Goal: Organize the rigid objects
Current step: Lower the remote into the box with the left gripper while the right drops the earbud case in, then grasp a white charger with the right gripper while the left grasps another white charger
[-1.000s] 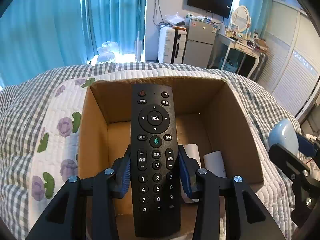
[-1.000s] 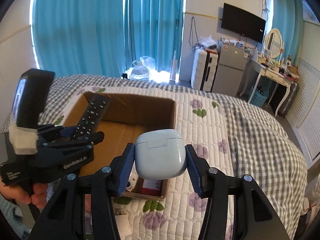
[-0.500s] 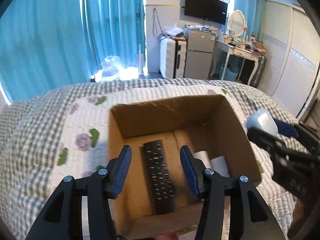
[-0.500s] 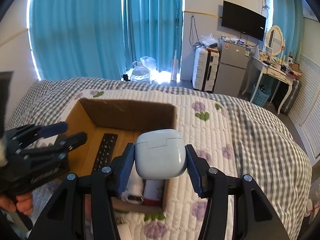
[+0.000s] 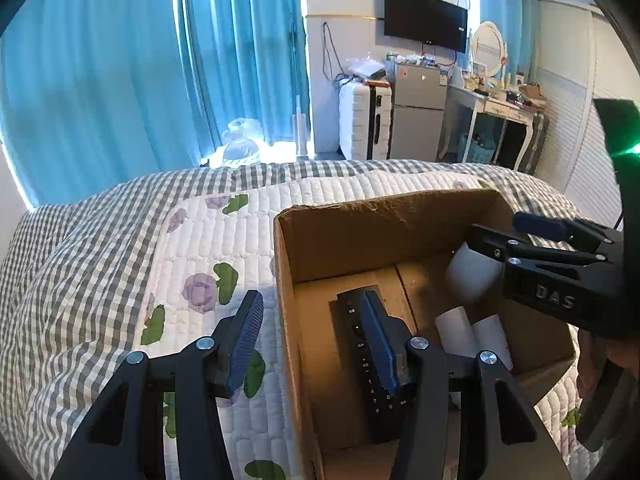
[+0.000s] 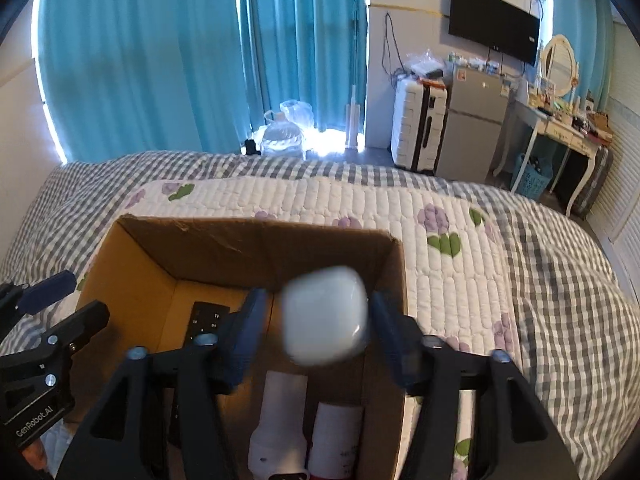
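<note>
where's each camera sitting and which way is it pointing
Left wrist: on the left gripper, looking forward and down over the bed at the cardboard box holding the remote; its own open fingers show, with the right gripper entering from the right.
Right wrist: on the right gripper, looking down into the cardboard box; the earbud case sits blurred between its spread fingers, and the left gripper shows at left.
Shared: box, remote, two white bottles, bed, curtains, TV.
</note>
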The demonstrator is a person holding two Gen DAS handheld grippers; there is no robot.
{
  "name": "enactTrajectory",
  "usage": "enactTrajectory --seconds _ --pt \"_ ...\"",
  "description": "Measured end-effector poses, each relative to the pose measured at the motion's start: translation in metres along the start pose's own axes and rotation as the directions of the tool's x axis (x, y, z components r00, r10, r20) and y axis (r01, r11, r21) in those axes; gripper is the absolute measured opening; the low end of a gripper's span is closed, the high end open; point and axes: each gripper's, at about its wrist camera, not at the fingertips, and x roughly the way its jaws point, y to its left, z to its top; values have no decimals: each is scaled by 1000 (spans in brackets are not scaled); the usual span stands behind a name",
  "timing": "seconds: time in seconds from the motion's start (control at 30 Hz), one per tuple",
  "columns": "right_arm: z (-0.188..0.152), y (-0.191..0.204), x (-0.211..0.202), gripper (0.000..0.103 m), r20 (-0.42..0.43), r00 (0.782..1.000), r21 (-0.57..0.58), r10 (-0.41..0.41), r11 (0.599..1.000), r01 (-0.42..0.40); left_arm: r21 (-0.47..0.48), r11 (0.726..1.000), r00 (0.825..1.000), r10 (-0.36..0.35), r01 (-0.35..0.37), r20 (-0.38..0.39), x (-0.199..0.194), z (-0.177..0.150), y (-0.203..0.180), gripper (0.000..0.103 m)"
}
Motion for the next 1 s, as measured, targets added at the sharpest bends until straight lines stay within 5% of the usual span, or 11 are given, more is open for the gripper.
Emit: enactTrajectory --seconds 0.07,0.2,0.27,0.6,1.0 --pt "1 0 -10 78 27 999 2 20 1000 -20 2 1000 1000 0 0 16 -8 0 0 74" --pt "0 -2 -39 79 45 999 9 -6 1000 5 -2 1000 999 -6 7 45 -36 1 -1 79" --pt "-4 -3 -59 79 42 999 0 -23 1000 23 2 1000 998 -11 11 57 -54 -1 -1 91" --pt "-56 13 -166 80 56 998 -74 -18 997 22 47 998 996 49 -53 73 -120 -40 3 96" --pt "-173 43 -102 78 -115 993 -104 40 993 -52 -63 996 994 65 -70 -83 -68 -135 -2 96"
